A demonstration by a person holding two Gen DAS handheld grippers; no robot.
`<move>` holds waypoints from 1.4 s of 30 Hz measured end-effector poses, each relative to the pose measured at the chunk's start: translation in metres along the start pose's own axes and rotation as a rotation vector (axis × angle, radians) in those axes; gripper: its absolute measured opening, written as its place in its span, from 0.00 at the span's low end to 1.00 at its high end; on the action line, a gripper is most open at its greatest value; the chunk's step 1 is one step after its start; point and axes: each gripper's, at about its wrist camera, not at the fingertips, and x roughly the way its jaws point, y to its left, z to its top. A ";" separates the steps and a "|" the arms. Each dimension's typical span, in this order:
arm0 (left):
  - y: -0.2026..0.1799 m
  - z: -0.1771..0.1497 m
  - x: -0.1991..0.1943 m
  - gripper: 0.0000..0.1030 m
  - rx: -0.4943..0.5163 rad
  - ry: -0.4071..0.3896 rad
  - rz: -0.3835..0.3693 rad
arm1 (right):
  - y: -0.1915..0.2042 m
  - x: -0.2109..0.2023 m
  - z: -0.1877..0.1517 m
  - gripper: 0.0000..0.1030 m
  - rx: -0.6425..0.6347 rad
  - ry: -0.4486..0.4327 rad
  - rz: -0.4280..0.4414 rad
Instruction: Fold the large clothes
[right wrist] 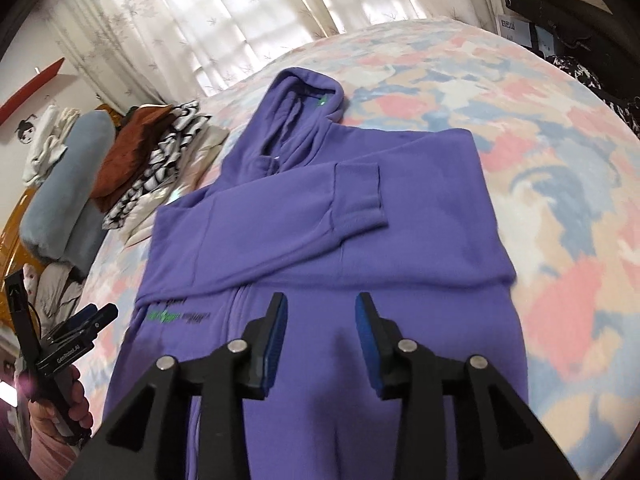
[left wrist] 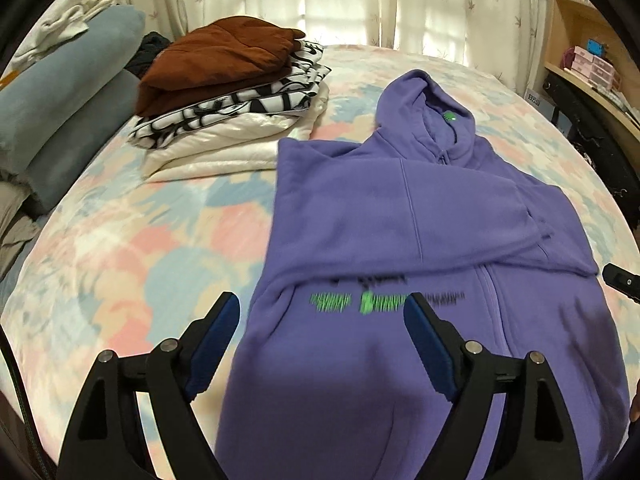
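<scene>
A purple zip hoodie [left wrist: 432, 216] with green chest print lies front up on the bed, hood away from me, both sleeves folded across the chest. It also shows in the right wrist view [right wrist: 320, 216]. My left gripper [left wrist: 322, 306] is open and empty, hovering over the hoodie's lower left side. My right gripper [right wrist: 322, 306] is open and empty above the lower front, right of the zip. The left gripper also shows at the left edge of the right wrist view [right wrist: 86, 318].
A stack of folded clothes [left wrist: 224, 92], brown on top, then black-and-white, then cream, sits left of the hoodie. Blue-grey pillows [left wrist: 68, 108] lie at the far left. The bed has a pastel patterned sheet [left wrist: 132, 248]. Curtains hang behind; shelves [left wrist: 592, 64] stand at right.
</scene>
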 end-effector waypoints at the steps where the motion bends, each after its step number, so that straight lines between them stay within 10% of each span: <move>1: 0.004 -0.007 -0.009 0.82 -0.004 -0.003 -0.002 | 0.001 -0.006 -0.005 0.45 -0.003 -0.004 0.002; 24: 0.061 -0.120 -0.084 0.85 -0.082 0.016 0.001 | -0.031 -0.106 -0.116 0.50 0.047 -0.062 0.011; 42: 0.086 -0.180 -0.065 0.85 -0.062 0.101 -0.357 | -0.116 -0.130 -0.171 0.62 0.127 0.020 0.112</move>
